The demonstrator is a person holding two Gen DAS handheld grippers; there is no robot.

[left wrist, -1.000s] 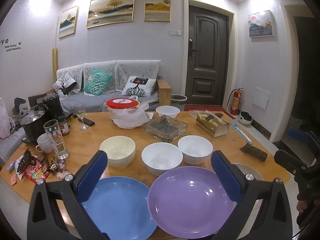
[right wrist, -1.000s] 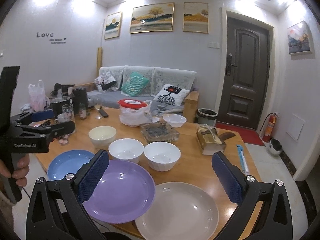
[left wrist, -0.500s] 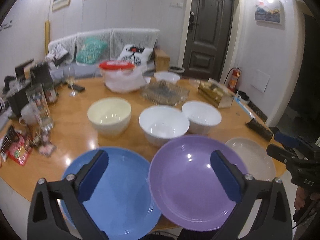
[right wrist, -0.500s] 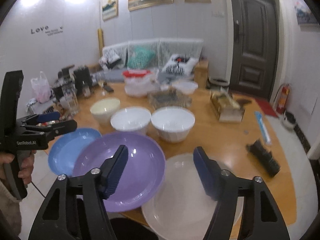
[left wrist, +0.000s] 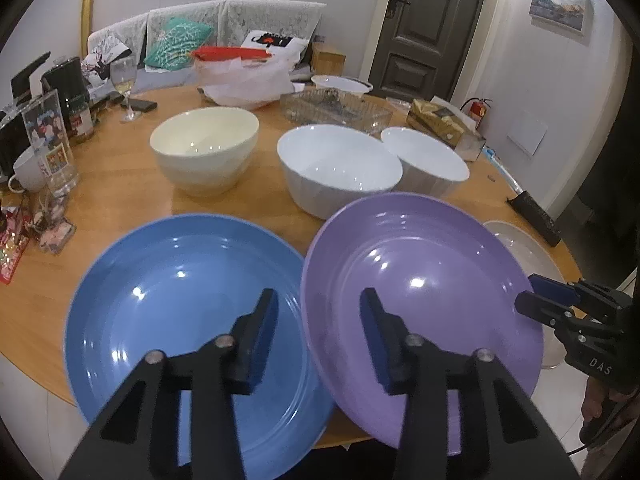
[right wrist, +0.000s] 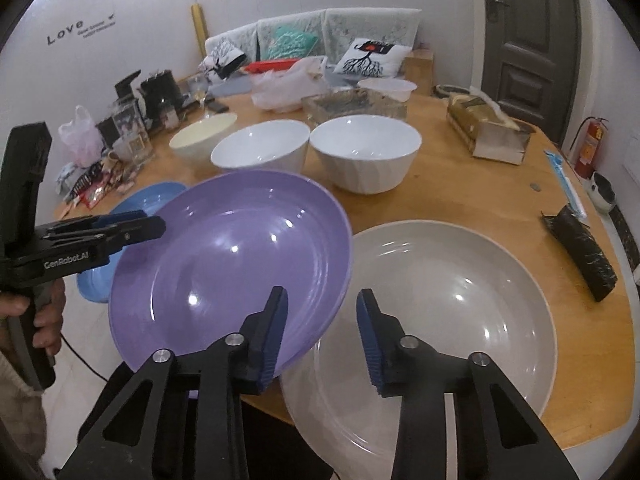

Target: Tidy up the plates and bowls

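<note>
A purple plate point(left wrist: 420, 280) point(right wrist: 224, 260) lies at the table's near edge, overlapping a blue plate point(left wrist: 180, 300) on its left and a grey plate point(right wrist: 460, 300) on its right. Behind them stand a cream bowl point(left wrist: 204, 152) and two white bowls point(left wrist: 340, 168) point(left wrist: 428, 168). My left gripper point(left wrist: 318, 312) hovers over the seam between the blue and purple plates, its jaws closing; the purple rim shows in the gap, untouched. Above the purple plate's right rim and the grey plate, my right gripper point(right wrist: 320, 308) is also closing, pads apart and pressing on nothing.
A tissue box point(right wrist: 488, 128), a glass tray point(left wrist: 336, 104), a plastic bag with a red lid point(left wrist: 244, 76) and a small white bowl sit further back. A wine glass point(left wrist: 124, 80), jars and snack packets crowd the left side. A black roll point(right wrist: 580, 256) lies at the right edge.
Both grippers have sunk toward the plates and tipped downward. Their jaws have narrowed from wide open to a small gap. The plates and bowls have not moved.
</note>
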